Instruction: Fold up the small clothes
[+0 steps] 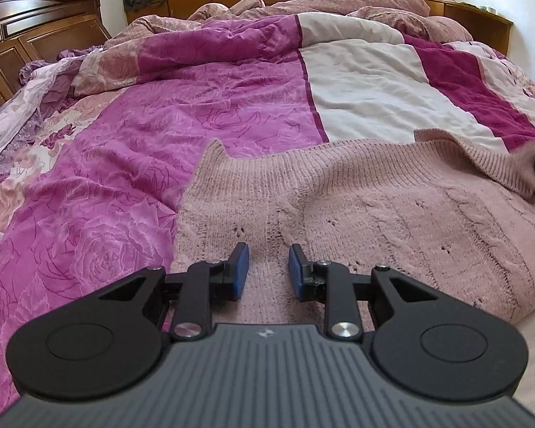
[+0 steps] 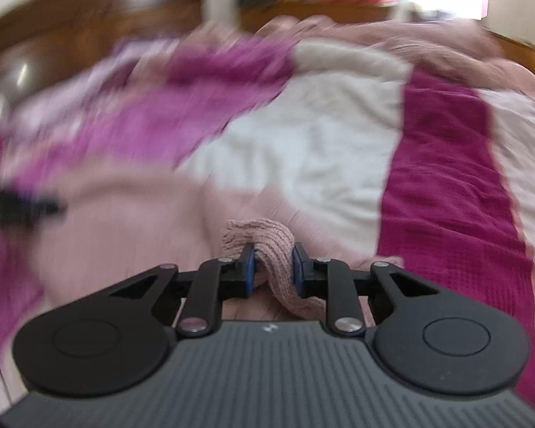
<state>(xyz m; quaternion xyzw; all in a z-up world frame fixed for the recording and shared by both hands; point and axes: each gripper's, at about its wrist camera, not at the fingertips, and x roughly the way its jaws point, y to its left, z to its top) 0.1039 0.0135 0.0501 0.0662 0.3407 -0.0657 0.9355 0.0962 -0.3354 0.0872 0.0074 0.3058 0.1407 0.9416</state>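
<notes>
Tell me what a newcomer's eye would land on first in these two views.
First, the pink knit sweater spread on the bed's near edge, over a magenta rose-patterned quilt. Next, the right gripper with a bunched fold of that sweater pinched between its blue pads. The left gripper hovers over the knit, jaws apart.

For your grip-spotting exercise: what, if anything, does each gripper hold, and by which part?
The right gripper pinches a bunched ribbed edge of the pink knit sweater. The left gripper holds nothing; its jaws stand apart over the knit.
</notes>
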